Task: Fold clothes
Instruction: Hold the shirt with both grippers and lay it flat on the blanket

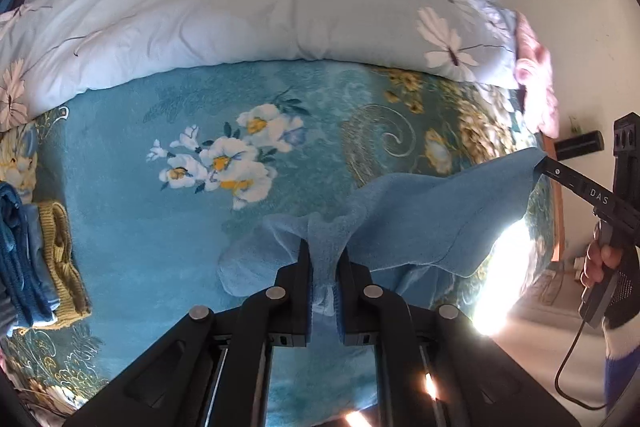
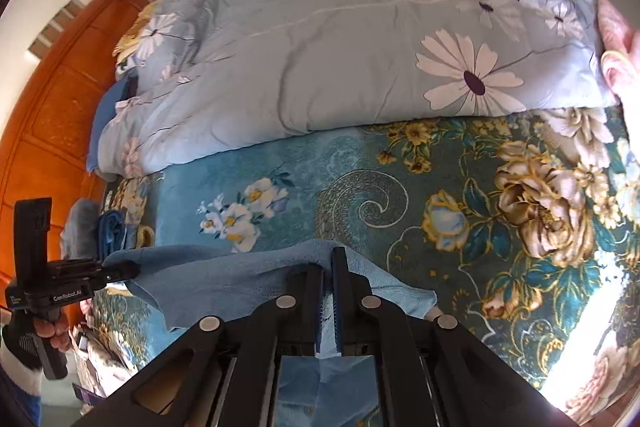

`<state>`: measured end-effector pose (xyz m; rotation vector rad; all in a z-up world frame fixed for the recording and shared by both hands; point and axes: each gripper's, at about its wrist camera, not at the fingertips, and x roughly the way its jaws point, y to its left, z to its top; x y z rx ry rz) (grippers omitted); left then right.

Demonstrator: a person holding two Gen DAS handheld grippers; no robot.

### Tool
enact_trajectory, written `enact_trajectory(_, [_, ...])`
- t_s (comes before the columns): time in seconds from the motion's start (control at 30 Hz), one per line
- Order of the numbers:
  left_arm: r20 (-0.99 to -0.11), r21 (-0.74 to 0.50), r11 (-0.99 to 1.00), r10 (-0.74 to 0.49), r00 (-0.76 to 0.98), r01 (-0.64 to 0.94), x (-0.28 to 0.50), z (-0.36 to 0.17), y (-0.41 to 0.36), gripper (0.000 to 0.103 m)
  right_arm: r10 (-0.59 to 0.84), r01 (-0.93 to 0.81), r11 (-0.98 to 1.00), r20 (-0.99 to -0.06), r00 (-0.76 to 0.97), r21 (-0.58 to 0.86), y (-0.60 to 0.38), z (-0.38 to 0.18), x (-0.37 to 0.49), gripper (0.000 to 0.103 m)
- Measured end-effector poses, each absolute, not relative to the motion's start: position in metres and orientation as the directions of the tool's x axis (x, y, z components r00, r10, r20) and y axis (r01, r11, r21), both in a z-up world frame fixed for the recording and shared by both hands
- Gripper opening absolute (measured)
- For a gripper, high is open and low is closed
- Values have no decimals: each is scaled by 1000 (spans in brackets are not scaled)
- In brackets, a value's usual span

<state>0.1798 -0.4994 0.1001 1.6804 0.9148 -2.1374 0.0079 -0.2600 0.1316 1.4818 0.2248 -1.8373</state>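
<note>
Left tool (image 1: 325,255) and right tool (image 2: 328,267) clamped on blue garment (image 1: 432,219) edge above blanket (image 1: 132,211).

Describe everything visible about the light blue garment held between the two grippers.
The light blue garment looks like soft, fleecy fabric, plain and unpatterned. It hangs stretched between the left gripper and the right gripper, both shut on its upper edge. It sags in folds, its lower part draping onto the teal floral blanket on the bed.

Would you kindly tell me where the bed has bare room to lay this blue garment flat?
The teal floral blanket lies bare between the folded pile and the blue garment, below the quilt. The pile's edge is crowded.
</note>
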Motion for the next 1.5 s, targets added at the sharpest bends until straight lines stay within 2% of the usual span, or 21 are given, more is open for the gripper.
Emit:
enact_trajectory(0.53, [-969, -239, -705, 215, -119, 667, 93, -13, -566, 10, -275, 561, -779, -957, 96, 280, -329, -6, -98, 4])
enact_trajectory(0.9, [-976, -195, -706, 210, -62, 680, 65, -60, -579, 11, -199, 569, -785, -970, 143, 245, -352, -59, -120, 5])
enact_trajectory(1.0, [-973, -203, -695, 224, -61, 690, 63, -63, -580, 26, -180, 568, -787, -970, 162, 241, -355, -66, -123, 7])
enact_trajectory(1.1, [-968, -220, -687, 241, -68, 692, 60, -61, -578, 29, -161, 582, -778, -971, 178, 236, -360, -67, -123, 7])
enact_trajectory(1.17, [-968, -235, -702, 228, -101, 672, 59, -51, -573, 40, -159, 599, -766, -972, 172, 231, -362, -61, -122, 8])
enact_trajectory(1.2, [-969, -240, -710, 218, -117, 662, 59, -45, -570, 48, -166, 607, -761, -973, 162, 231, -362, -56, -121, 12])
enact_trajectory(1.23, [-969, -243, -718, 207, -133, 653, 59, -39, -566, 54, -176, 610, -756, -972, 159, 236, -362, -51, -119, 23])
enact_trajectory(1.27, [-969, -246, -726, 197, -148, 643, 60, -33, -563, 58, -186, 614, -752, -971, 152, 240, -361, -46, -118, 33])
enact_trajectory(1.33, [-968, -248, -738, 168, -185, 628, 63, -20, -557, 64, -199, 627, -742, -971, 131, 237, -359, -33, -112, 45])
enact_trajectory(1.5, [-941, -276, -753, 87, -326, 597, 85, 22, -536, 72, -254, 628, -742, -965, 62, 235, -336, 6, -91, 51])
